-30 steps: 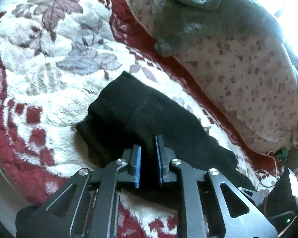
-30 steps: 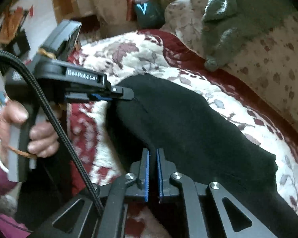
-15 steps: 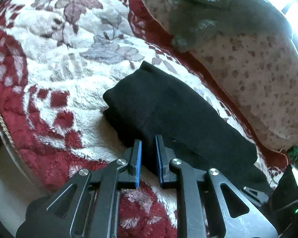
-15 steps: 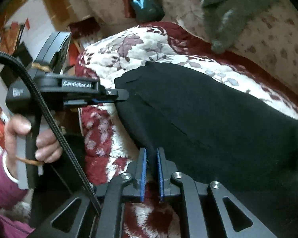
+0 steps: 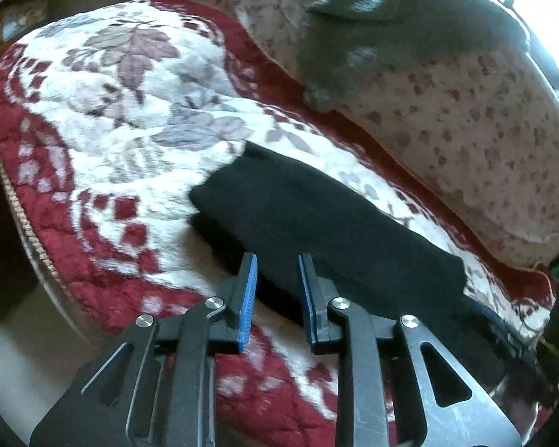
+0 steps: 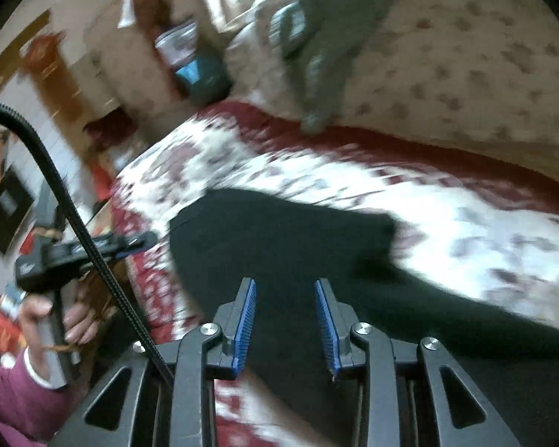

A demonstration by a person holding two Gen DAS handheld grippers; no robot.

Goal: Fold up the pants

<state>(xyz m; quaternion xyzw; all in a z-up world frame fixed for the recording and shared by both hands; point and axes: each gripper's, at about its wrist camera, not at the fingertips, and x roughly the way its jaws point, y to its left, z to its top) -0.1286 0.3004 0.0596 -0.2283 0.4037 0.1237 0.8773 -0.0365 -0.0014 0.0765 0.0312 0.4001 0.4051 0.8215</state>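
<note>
The black pants lie folded over on a red and white floral blanket. My left gripper is open just off their near edge, with nothing between its blue pads. In the right wrist view the pants spread across the blanket. My right gripper is open above the dark cloth and holds nothing. The left gripper also shows there at the left, held by a hand, its tip beside the pants' left edge.
A grey knitted garment lies on a spotted beige cushion behind the blanket. The blanket's corded edge drops off at the left. A black cable crosses the right wrist view. Furniture and clutter stand beyond.
Both grippers have opened and let go of the pants. Both have pulled back from the cloth, which now lies flat on the blanket. The right view is blurred by motion.
</note>
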